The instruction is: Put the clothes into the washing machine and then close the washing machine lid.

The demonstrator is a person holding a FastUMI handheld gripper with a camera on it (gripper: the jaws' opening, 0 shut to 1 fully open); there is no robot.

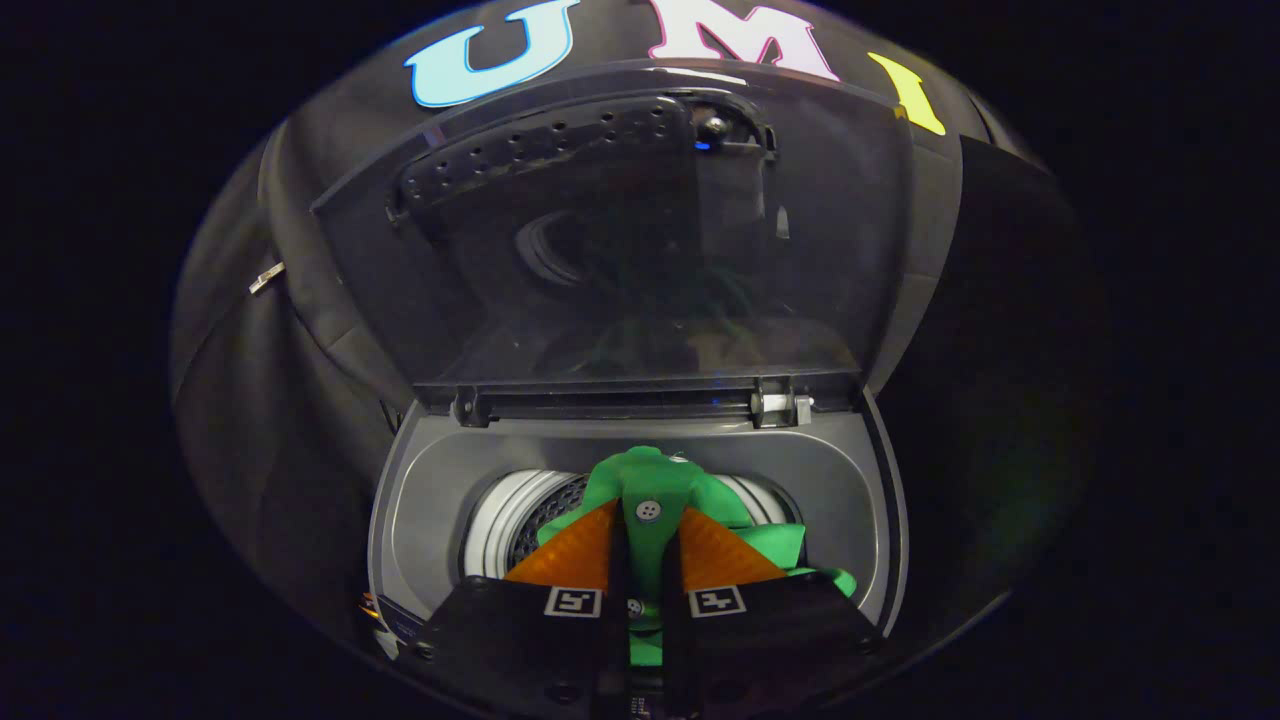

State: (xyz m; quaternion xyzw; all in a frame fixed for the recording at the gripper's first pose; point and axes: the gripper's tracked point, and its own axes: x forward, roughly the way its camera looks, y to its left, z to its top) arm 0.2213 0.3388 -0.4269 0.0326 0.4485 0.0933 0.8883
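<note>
Gripper view: the gripper (pixel 648 560) has its jaws clamped on a green garment (pixel 655 480), held right above the washing machine drum (pixel 520 515) for dropping in. Behind the drum the lid (pixel 620 250) stands upright, leaving the way clear

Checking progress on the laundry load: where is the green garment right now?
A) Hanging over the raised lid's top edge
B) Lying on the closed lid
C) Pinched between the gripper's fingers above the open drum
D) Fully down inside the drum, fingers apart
C: the gripper has both orange fingers pressed on the green garment, held over the washing machine drum with the lid raised.
</note>
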